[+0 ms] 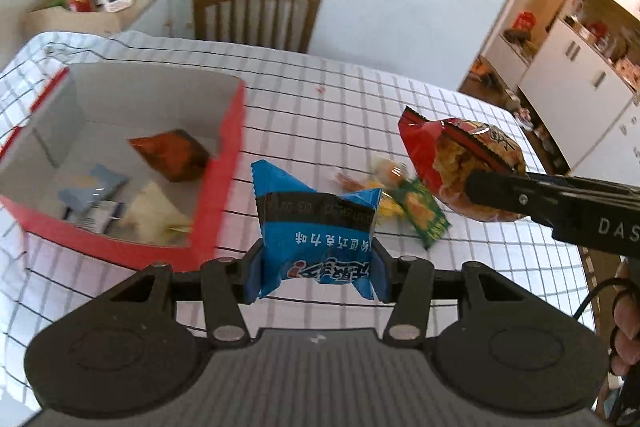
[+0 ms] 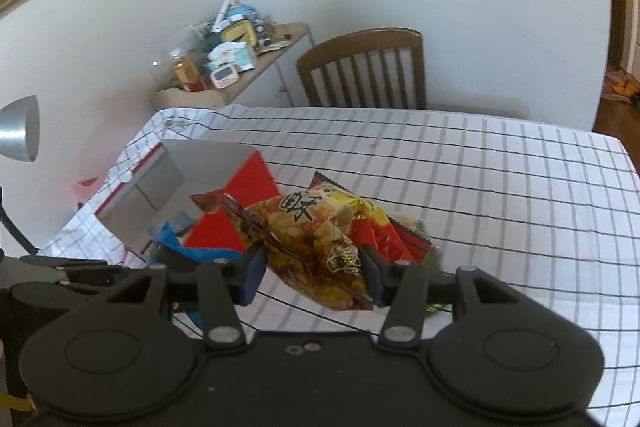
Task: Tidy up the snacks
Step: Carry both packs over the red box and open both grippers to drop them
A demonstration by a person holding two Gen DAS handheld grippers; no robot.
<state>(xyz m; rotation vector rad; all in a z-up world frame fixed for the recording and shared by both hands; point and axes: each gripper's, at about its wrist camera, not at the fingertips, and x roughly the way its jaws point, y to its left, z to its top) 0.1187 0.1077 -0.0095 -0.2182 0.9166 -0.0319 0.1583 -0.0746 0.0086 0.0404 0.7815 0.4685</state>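
Both hands are loaded right now. The left gripper [image 1: 318, 269] has its jaws clamped on a blue snack packet [image 1: 316, 227], lifted clear of the checked tablecloth [image 1: 360, 99], just right of the red box [image 1: 224, 187]. The right gripper [image 2: 314, 277] is clamped on a red and yellow snack bag [image 2: 316, 239], also in the air, further right. The box sits at the left of the table with about 4 packets already inside, including an orange-brown one [image 1: 172, 155]. A green packet [image 1: 426, 213] and some small yellow sweets [image 1: 390, 173] lie on the cloth between the 2 held bags.

What worries me: both grips are on puffy, slippery wrappers, pinched low, so either bag could slide out on the way over. With 2 grippers heading for 1 box, they could bump each other or clip the near red wall and shove the box along the cloth.
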